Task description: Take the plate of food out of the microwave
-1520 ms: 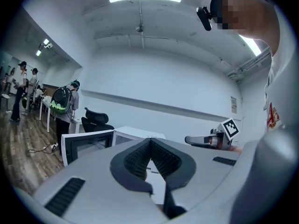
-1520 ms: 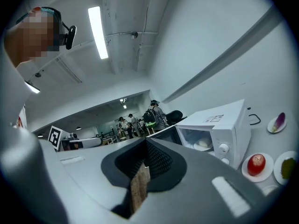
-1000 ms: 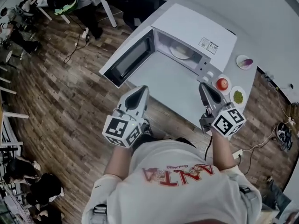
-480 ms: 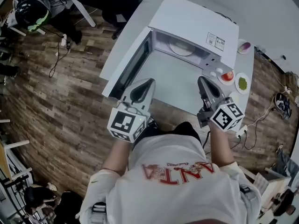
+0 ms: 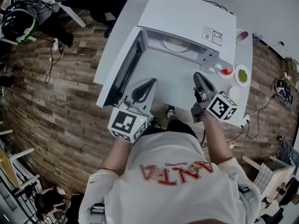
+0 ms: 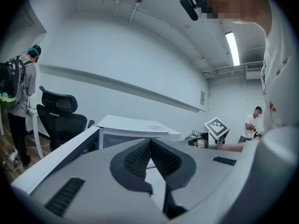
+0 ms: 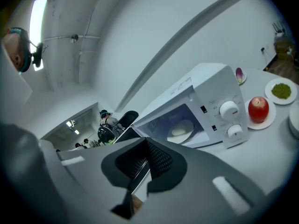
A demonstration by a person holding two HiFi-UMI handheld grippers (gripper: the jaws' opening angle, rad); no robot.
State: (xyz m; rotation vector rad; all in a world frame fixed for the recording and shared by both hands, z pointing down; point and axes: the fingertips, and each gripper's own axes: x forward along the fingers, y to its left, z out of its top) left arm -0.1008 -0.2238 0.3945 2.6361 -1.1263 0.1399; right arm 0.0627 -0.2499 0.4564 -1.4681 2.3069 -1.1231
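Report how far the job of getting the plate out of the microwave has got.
Done: the microwave door stands open. In hand: the left gripper and right gripper hover before the opening, jaws together, both empty. Left: the plate of food sits inside the microwave; it has yet to be reached, gripped and brought out.

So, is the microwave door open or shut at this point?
Open. The door stands swung out to the left side of the microwave, and the plate of food shows uncovered inside.
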